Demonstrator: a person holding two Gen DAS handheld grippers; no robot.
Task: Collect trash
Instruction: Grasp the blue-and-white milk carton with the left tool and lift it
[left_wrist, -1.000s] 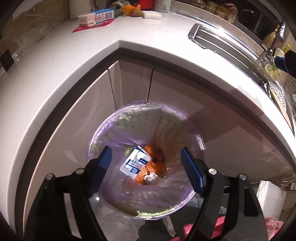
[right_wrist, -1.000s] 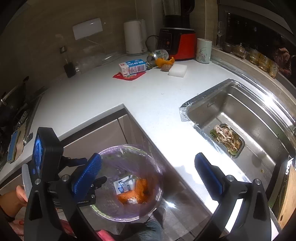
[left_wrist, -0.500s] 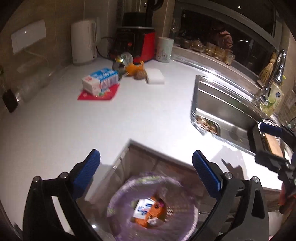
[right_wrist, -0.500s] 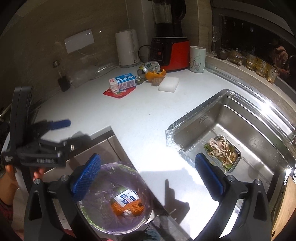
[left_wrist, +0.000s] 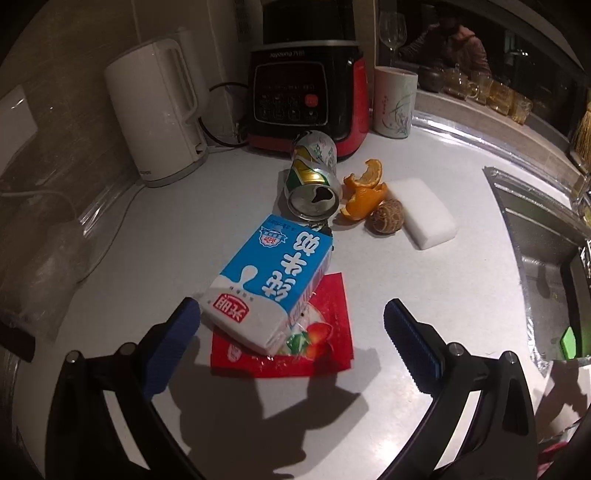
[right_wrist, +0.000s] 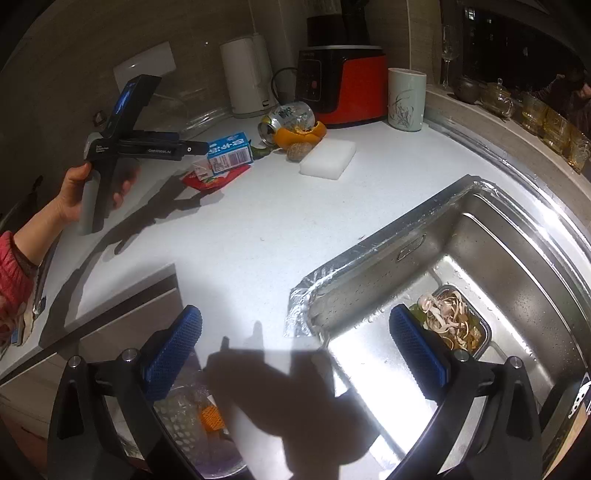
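blue-white milk carton (left_wrist: 266, 280) lying on red wrapper (left_wrist: 325, 354), tipped can (left_wrist: 314, 181) behind, orange peel (left_wrist: 364, 195) beside it

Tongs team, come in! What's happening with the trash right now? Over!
Left tongs open, empty, at blue-and-white milk carton. Carton lies atop red flat wrapper. Right tongs open, empty, above counter edge. Tipped green drink can beyond the carton.

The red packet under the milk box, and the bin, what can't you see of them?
- Red packet, left wrist view: the milk carton lies on it and hides much of its picture.
- Trash bin, right wrist view: cut off by the bottom edge and the right gripper; only an orange scrap shows.
- Can: contents too dark to tell.
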